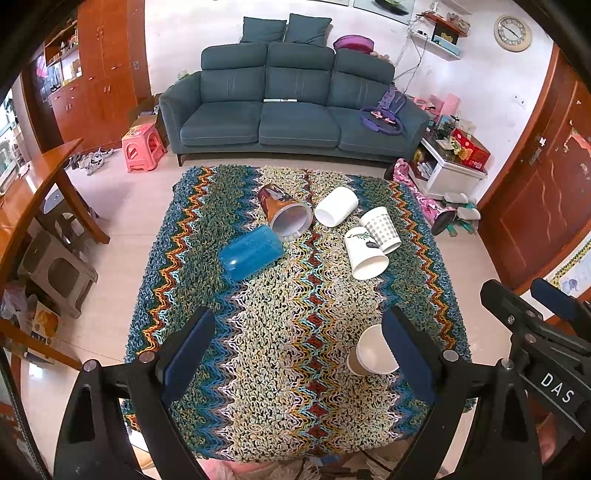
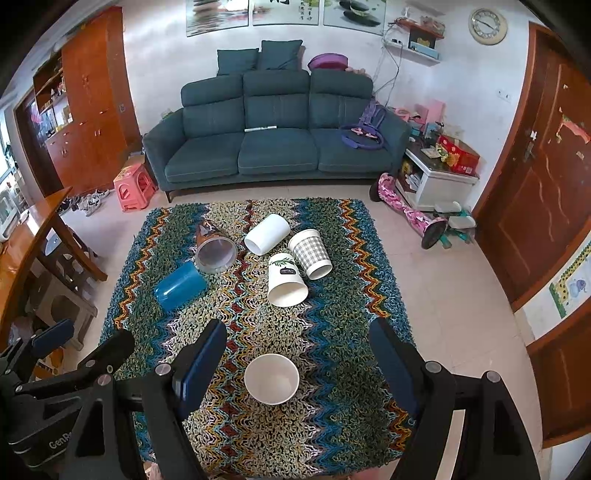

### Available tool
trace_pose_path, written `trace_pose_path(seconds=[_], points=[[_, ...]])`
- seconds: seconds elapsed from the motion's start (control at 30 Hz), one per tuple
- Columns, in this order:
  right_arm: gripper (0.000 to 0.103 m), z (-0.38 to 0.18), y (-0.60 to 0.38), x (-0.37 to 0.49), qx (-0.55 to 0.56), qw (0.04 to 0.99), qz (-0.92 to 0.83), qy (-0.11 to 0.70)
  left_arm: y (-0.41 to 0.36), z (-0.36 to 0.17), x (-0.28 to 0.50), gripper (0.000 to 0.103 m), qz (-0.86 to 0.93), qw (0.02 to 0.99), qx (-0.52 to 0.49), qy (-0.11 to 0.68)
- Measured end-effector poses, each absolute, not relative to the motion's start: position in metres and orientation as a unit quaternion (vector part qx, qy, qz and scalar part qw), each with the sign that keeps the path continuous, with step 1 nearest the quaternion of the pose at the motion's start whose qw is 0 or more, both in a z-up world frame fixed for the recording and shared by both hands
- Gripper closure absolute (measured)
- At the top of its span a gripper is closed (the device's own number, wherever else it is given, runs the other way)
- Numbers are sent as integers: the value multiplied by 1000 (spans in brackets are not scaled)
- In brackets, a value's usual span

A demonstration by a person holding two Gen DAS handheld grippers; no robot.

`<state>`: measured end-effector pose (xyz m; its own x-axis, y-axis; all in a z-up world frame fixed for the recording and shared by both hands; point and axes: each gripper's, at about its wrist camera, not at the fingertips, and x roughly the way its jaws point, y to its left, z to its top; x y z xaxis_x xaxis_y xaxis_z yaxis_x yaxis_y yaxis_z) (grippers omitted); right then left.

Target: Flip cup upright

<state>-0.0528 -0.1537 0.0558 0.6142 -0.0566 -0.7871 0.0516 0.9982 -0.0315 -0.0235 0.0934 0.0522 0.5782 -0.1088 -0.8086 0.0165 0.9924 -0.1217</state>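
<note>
Fingers of both the left gripper [image 1: 299, 354] and the right gripper [image 2: 299, 365] spread wide, grasping nothing. Upright paper cup [image 2: 271, 378] low centre on the zigzag rug [image 2: 332, 332]; five cups lie tipped mid-frame.

Six cups [image 2: 271, 378], two tongs [image 2: 297, 360]

I'm in a home living room: dark teal three-seat fabric sofa [image 2: 273, 136] at twelve o'clock, round wall clock [image 2: 487, 26] at one.
</note>
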Motion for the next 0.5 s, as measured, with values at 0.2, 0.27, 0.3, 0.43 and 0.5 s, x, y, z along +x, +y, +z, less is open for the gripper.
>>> trace_pose_path(seconds=[0.2,0.27,0.3,0.43,0.5], points=[[23,55,-154,-53,-1,898,-29,439,94,52,-22,10,-34,887,-48,458],[23,54,-155,-52,0,898,-29,440,95,52,-22,10,-34,887,-48,458],[23,54,-156,-53,1,898,-30,440,94,52,-23,10,-35,887,-49,457],[23,53,-156,-52,0,898,-30,440,94,52,-22,10,-34,887,-48,457],[23,53,-156,-52,0,898,-30,440,95,52,-22,10,-34,887,-48,457]])
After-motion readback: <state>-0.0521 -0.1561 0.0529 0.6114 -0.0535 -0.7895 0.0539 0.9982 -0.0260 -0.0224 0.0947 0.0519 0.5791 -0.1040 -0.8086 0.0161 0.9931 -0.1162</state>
